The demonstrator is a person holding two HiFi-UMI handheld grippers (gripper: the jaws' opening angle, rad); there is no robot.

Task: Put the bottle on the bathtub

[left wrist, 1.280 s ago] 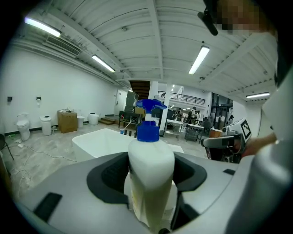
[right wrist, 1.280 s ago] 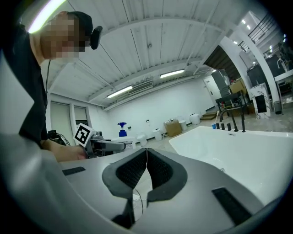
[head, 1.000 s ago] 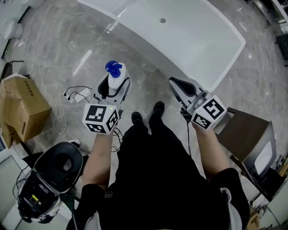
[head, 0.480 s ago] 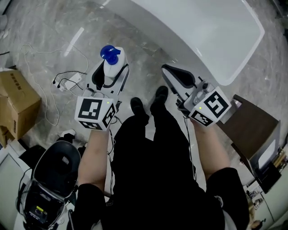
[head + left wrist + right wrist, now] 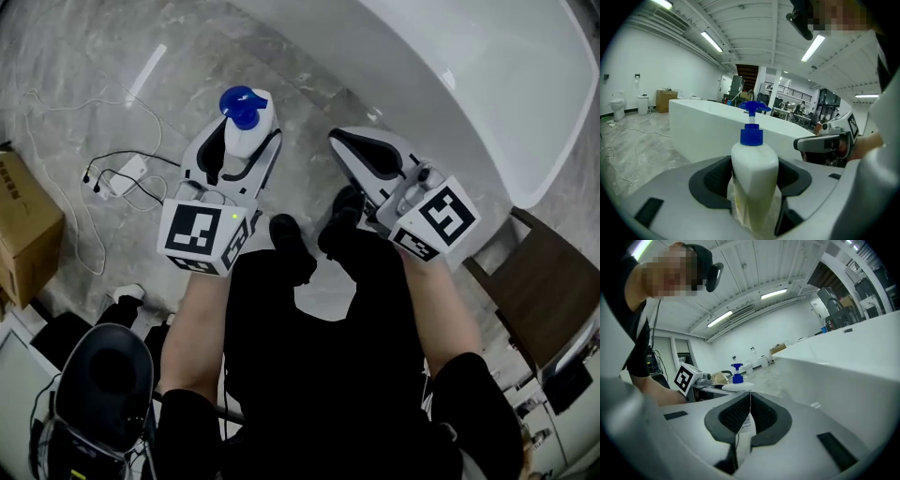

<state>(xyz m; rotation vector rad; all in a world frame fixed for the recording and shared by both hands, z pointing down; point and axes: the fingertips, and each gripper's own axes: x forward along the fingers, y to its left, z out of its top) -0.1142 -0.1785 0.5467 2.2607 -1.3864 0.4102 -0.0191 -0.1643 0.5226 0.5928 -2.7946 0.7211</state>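
Holding the bottle [image 5: 247,129] beside the bathtub [image 5: 487,84].
The left gripper [image 5: 240,150] clamps its white body; the right gripper [image 5: 352,146] is clenched on nothing.

A large, bright hall has white walls [image 5: 628,70] and a white ribbed ceiling [image 5: 754,28] carrying long tube lights [image 5: 711,41]. The floor [image 5: 112,56] is glossy grey marble and mirrors one strip of light. A cardboard box [image 5: 23,234] stands at the left, with a white power strip [image 5: 122,175] lying near it. A brown cabinet [image 5: 548,291] stands at the right. A white toilet [image 5: 617,104] stands by the far wall.
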